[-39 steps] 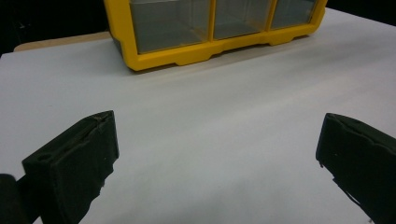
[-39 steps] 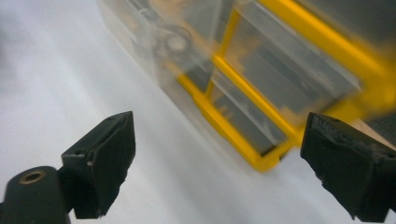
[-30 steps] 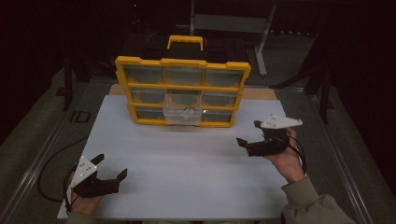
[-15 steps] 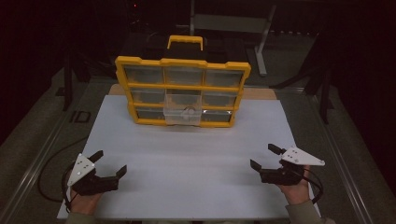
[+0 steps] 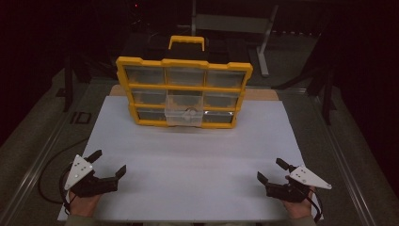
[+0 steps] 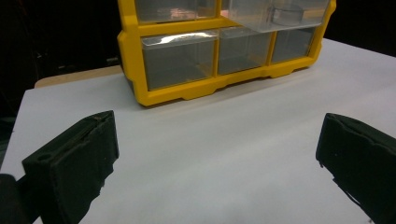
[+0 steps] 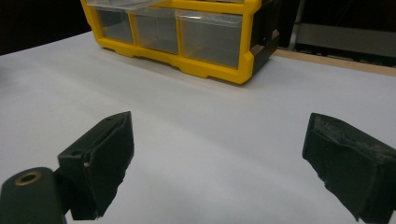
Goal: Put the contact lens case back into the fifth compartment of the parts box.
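Observation:
A yellow organiser (image 5: 184, 92) with clear drawers stands upright at the far middle of the white table (image 5: 197, 160). Its middle drawer (image 5: 184, 110) is pulled out towards me, with a small round thing (image 5: 190, 113) inside. My left gripper (image 5: 109, 162) rests near the front left corner, open, nothing between its jaws. My right gripper (image 5: 272, 169) sits near the front right corner, also open and holding nothing. In the left gripper view the organiser (image 6: 205, 51) shows ahead beyond the open left gripper (image 6: 217, 154). The right gripper view has the organiser (image 7: 187, 35) far ahead, past the right gripper (image 7: 217, 163).
A yellow carry handle (image 5: 187, 43) tops the organiser. A cable (image 5: 47, 174) loops off the table's left side. Dark floor and a metal stand (image 5: 263, 42) lie behind the table. A wooden strip (image 5: 263, 94) edges the table's far side.
My right gripper has pulled back from beside the organiser to the front right corner. The left gripper has barely shifted.

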Available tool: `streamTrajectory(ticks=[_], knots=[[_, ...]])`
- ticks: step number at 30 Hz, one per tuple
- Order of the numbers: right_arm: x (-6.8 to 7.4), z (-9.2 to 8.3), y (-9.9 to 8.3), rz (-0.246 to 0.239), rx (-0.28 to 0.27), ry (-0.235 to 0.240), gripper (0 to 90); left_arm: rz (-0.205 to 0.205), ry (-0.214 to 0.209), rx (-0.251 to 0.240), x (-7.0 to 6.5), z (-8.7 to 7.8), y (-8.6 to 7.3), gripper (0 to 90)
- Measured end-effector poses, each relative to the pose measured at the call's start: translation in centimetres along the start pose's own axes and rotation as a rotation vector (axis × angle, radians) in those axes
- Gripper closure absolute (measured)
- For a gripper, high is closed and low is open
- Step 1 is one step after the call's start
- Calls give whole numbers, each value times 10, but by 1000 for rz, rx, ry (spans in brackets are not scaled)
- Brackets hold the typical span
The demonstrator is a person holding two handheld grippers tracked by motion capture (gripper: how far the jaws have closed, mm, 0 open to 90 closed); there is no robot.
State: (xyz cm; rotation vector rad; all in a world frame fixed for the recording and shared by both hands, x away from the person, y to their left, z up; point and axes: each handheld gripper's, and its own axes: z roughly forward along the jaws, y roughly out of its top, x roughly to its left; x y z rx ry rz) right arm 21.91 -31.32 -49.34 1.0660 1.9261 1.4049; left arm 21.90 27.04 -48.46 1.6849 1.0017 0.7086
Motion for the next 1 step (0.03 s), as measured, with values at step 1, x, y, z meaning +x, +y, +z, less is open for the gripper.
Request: streamTrajectory(ticks=[1], knots=[[0,1,0,2,-2,3,90,4,2,6,0,1,0,1]])
